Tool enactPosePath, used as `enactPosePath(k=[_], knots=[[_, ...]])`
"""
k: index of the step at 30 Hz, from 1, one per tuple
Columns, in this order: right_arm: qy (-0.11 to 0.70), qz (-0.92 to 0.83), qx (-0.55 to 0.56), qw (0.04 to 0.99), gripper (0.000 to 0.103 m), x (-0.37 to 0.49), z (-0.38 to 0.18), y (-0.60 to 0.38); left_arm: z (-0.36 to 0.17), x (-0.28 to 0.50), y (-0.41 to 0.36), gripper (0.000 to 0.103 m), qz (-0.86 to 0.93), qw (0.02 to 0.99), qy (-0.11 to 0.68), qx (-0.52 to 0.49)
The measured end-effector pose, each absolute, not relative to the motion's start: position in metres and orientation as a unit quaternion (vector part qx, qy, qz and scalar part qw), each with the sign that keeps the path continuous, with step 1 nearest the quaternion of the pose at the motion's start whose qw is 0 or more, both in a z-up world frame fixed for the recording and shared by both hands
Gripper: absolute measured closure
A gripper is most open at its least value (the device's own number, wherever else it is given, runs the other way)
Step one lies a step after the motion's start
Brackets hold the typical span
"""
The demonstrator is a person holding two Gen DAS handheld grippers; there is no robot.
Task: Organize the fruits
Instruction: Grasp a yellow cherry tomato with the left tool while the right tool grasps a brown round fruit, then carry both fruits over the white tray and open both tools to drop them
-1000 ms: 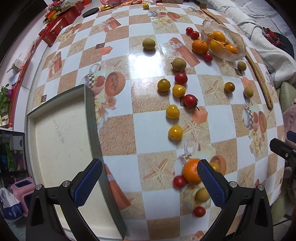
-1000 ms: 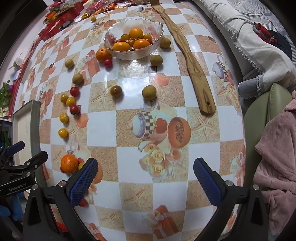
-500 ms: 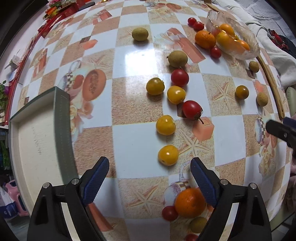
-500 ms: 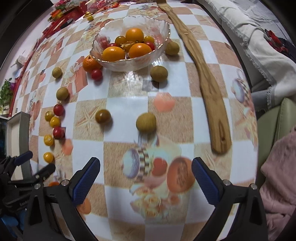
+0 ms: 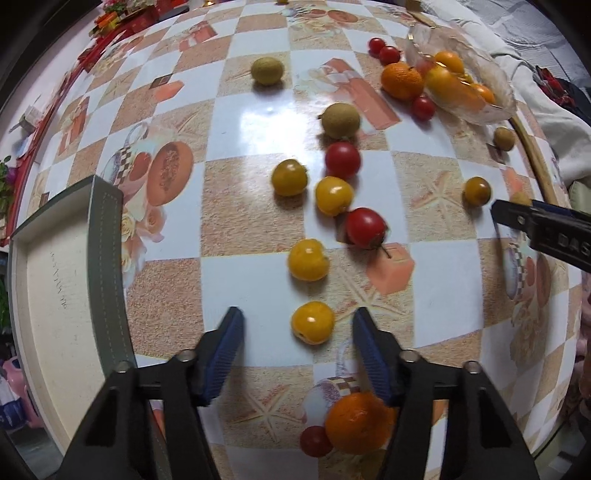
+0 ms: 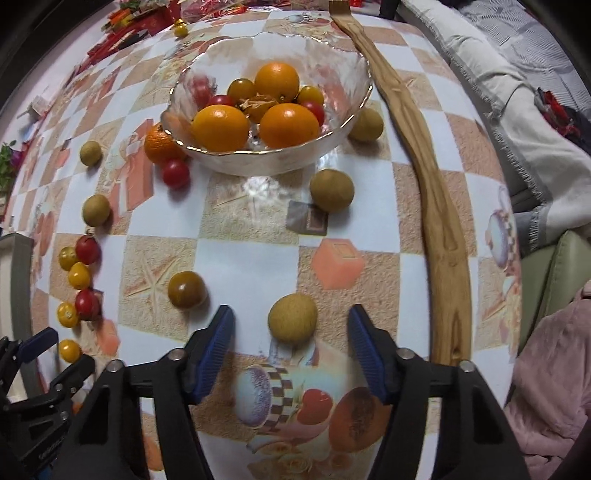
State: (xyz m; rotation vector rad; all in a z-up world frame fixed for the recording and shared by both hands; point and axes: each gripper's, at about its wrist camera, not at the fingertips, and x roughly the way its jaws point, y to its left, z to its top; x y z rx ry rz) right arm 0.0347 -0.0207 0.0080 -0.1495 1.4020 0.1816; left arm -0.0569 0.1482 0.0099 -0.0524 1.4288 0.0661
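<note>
Tongs (image 5: 297,325) (image 6: 291,325) have advanced to bracket yellow tomato (image 5: 312,322) and longan (image 6: 292,318).

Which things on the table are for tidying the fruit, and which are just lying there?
For the job:
- yellow tomato between the left gripper fingers
- brown round fruit in front of the right gripper
- glass bowl holding oranges
- tray

Just lying about:
- wooden stick
- red packets

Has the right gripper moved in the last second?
Yes. The right gripper has advanced toward the clear glass bowl, which now looms larger and nearer, and its open jaws now straddle a tan round longan on the checkered tablecloth.
</note>
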Motion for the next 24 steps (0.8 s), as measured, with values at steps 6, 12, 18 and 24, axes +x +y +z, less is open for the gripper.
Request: enactPosePath(k=[6,12,18,24], knots=[[0.648,0.095,-0.031,0.755,0.076,0.042,0.013,-0.029,0.015,-0.055,0.136,0.08,0.006,0.763,0.646,-0.03],[0.644,0.122,0.019,0.755,0.076,0.03,0.032,-0.042,0.041,-0.066,0.147,0.08,-0.019,0.773,0.631,-0.059],[0.644,0.151,0.024,0.75,0.076,-0.006,0.054,-0.021,0.067,-0.084,0.17,0.08,-0.02,0.779,0.623,-0.071],[0.642,0.183,0.023,0.744,0.076,-0.034,0.071,0.009,0.074,-0.101,0.205,0.08,0.0,0.783,0.618,-0.078]])
